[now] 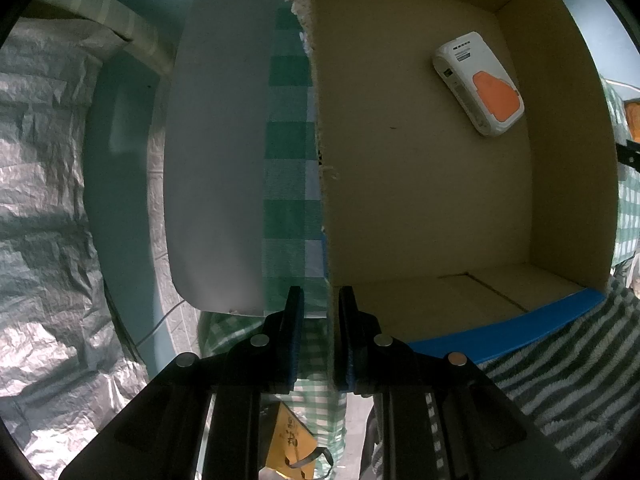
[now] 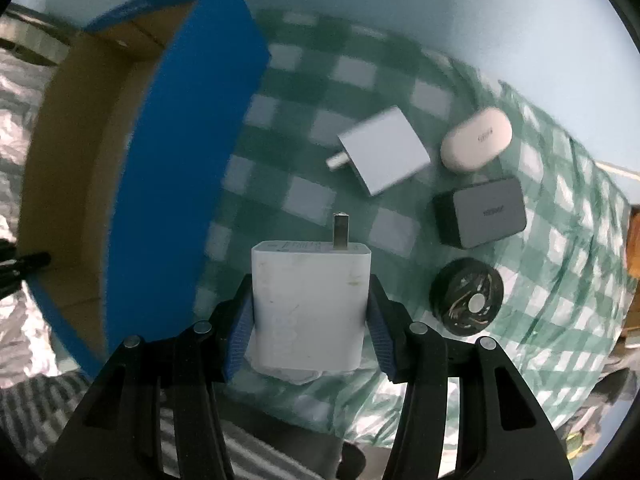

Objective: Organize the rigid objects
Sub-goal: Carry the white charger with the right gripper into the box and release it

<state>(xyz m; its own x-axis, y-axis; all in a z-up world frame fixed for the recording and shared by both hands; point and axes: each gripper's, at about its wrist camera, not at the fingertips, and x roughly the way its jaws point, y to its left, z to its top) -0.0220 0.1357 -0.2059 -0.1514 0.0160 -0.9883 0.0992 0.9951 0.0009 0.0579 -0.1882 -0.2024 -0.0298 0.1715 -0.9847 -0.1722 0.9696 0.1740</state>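
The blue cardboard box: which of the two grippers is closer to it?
Left. The left gripper is clamped on the box's wall; the right gripper, holding a white charger, is beside it, apart.

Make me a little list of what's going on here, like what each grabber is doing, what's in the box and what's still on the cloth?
left gripper: shut on the cardboard box wall
right gripper: holds white charger, prong pointing away
in box: white and orange device
on checked cloth: silver adapter, white oval case, grey block, black round thing
box position: left of the cloth items, seen from the right wrist
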